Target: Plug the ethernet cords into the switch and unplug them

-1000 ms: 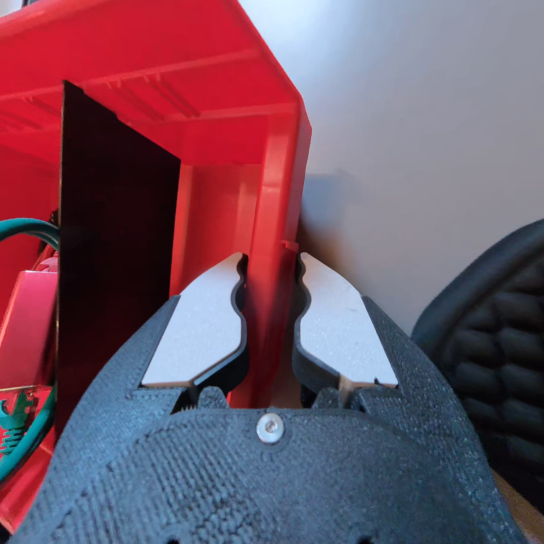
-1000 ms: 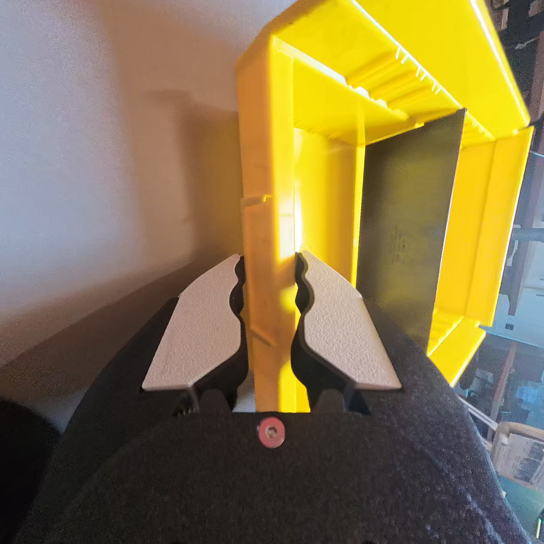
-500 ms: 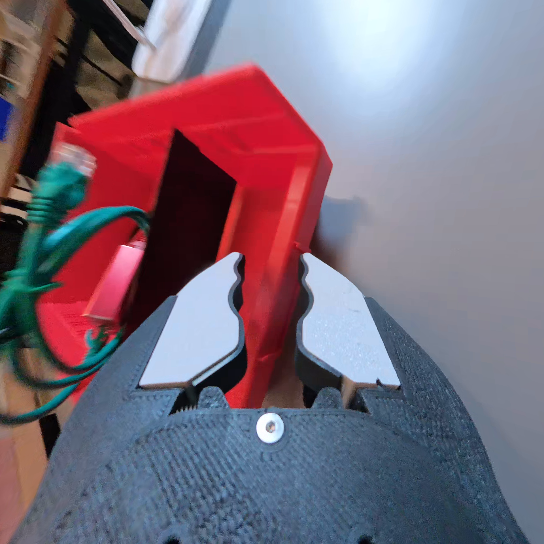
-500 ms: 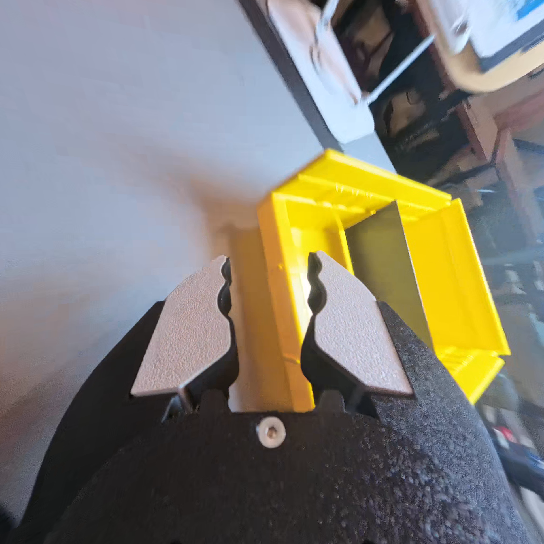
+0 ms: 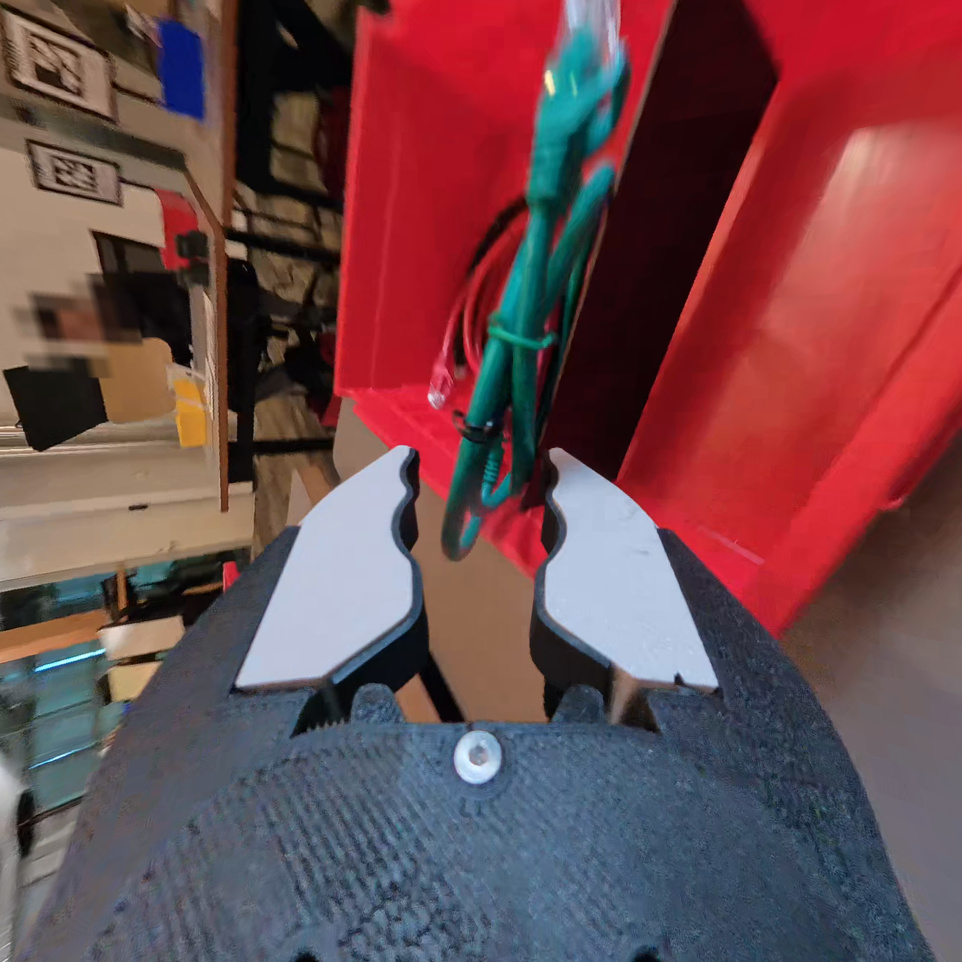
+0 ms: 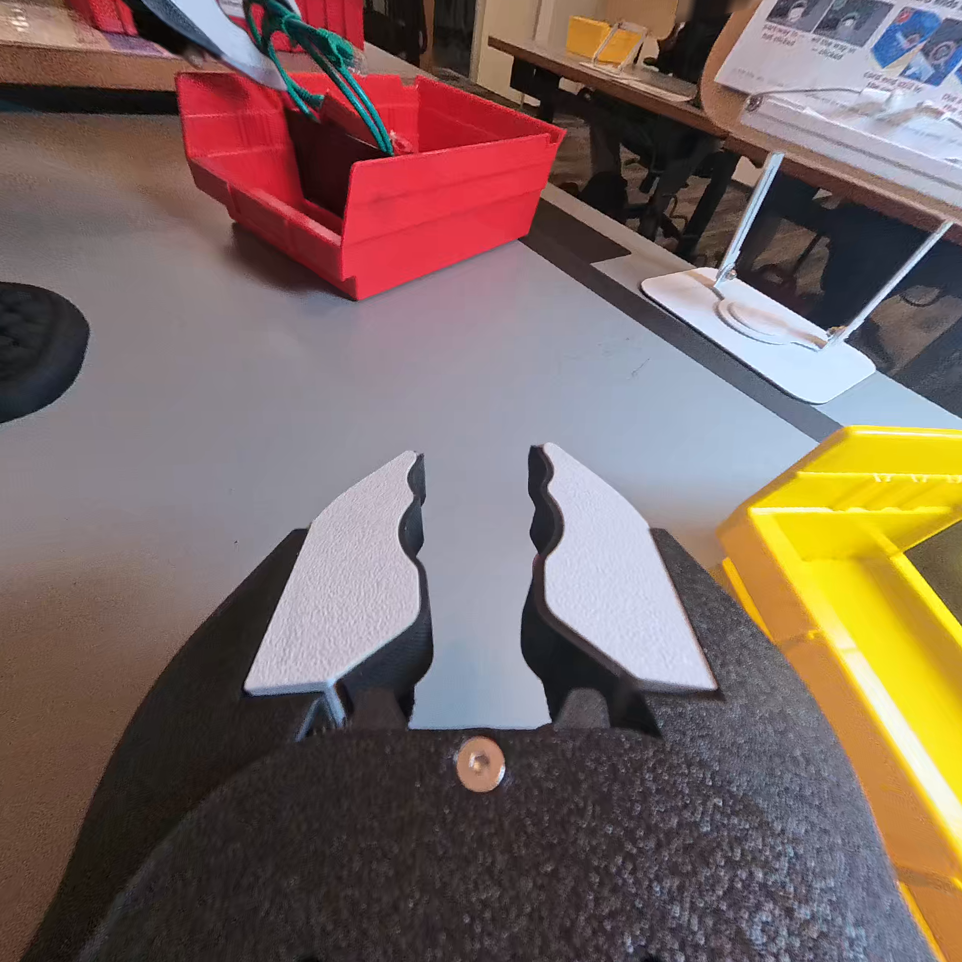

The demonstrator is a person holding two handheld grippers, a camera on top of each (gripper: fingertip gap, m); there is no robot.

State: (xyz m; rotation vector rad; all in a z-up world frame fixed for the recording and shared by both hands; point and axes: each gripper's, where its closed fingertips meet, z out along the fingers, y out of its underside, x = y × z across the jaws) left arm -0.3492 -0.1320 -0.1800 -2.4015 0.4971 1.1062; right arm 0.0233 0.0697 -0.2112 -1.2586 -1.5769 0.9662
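The left wrist view is smeared by motion blur, worst on the green cord [image 5: 552, 218] at upper centre. The right wrist view is sharper, evenly bright, with soft sheen on the grey table [image 6: 364, 395], perhaps from windows; wide-angle bending shows at the edges.

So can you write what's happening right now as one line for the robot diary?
left gripper: open, by green cords | right gripper: open, over grey table | red bin: on table | yellow bin: beside right gripper
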